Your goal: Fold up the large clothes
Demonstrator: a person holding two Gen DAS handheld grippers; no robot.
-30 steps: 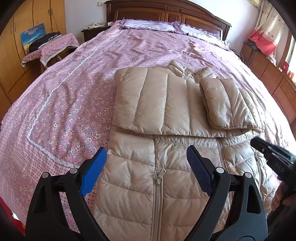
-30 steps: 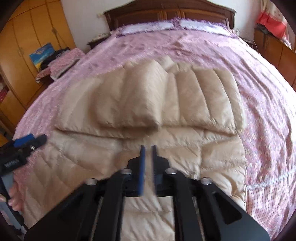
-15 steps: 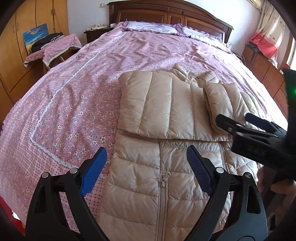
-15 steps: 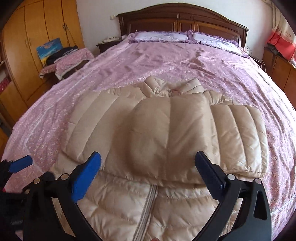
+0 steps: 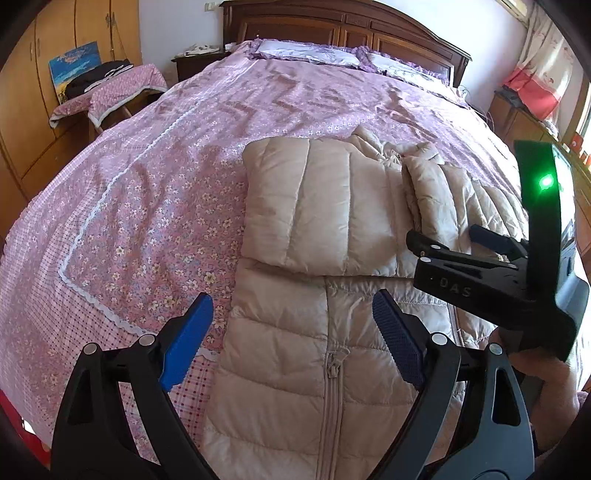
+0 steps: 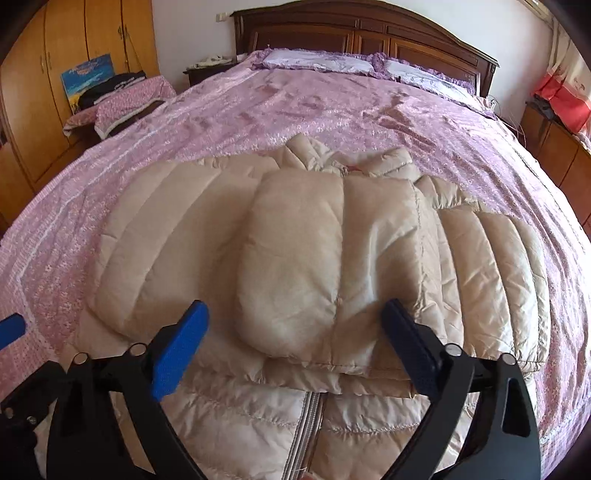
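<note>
A beige quilted down jacket [image 5: 325, 350] lies front-up on the bed, zipper closed, both sleeves folded across its chest [image 5: 314, 206]. It also fills the right wrist view [image 6: 317, 258]. My left gripper [image 5: 291, 339] is open and empty above the jacket's lower left part. My right gripper [image 6: 295, 343] is open and empty, just above the folded sleeve's near edge. The right gripper also shows in the left wrist view [image 5: 465, 240], over the jacket's right side.
The bed has a purple floral bedspread [image 5: 155, 192], pillows [image 6: 317, 61] and a dark wooden headboard [image 6: 369, 33]. A small covered table [image 5: 110, 88] and wooden wardrobes [image 6: 44, 88] stand at the left. A low cabinet [image 6: 554, 144] stands at the right.
My right gripper has opened from shut and moved up over the jacket's right side. The folded sleeve lies released on the chest. The left gripper stays open, shifted slightly.
</note>
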